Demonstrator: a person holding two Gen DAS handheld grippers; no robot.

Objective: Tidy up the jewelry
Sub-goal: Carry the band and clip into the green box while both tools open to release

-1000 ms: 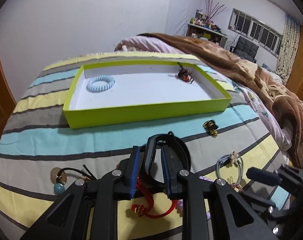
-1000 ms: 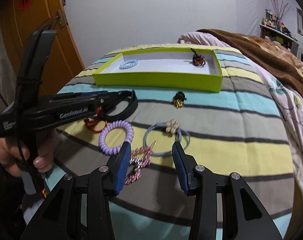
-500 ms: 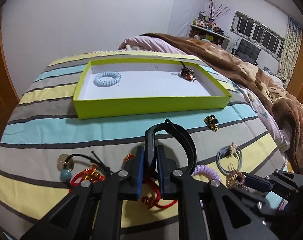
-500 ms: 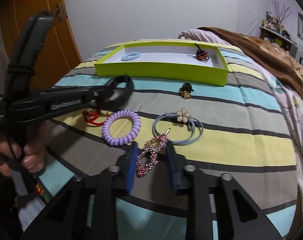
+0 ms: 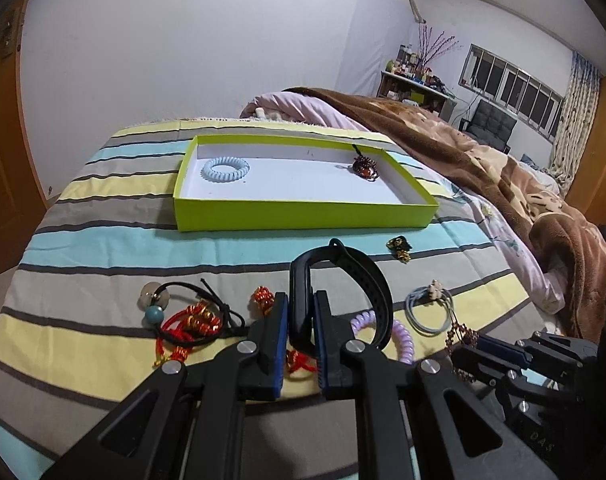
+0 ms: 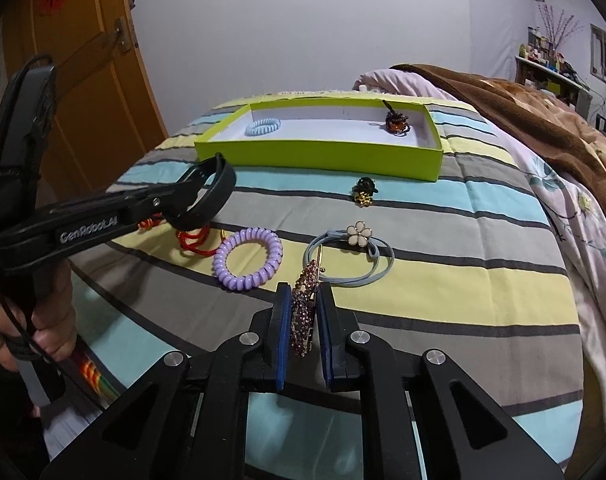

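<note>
Both claws loaded; tray ahead.

Left wrist view: your left claw (image 5: pixel 300 322) clamps the black band (image 5: pixel 343 280) upright for carrying; the green tray (image 5: pixel 303 216) lies straight ahead. Right wrist view: your right claw (image 6: pixel 305 330) pinches the rhinestone clip (image 6: pixel 305 312) edgewise, tray beyond.

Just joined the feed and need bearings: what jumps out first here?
The lime tray on the striped bed, holding a blue coil tie and a beaded charm. Nearer, the left gripper clamps a black band and the right gripper a rhinestone clip.
</note>
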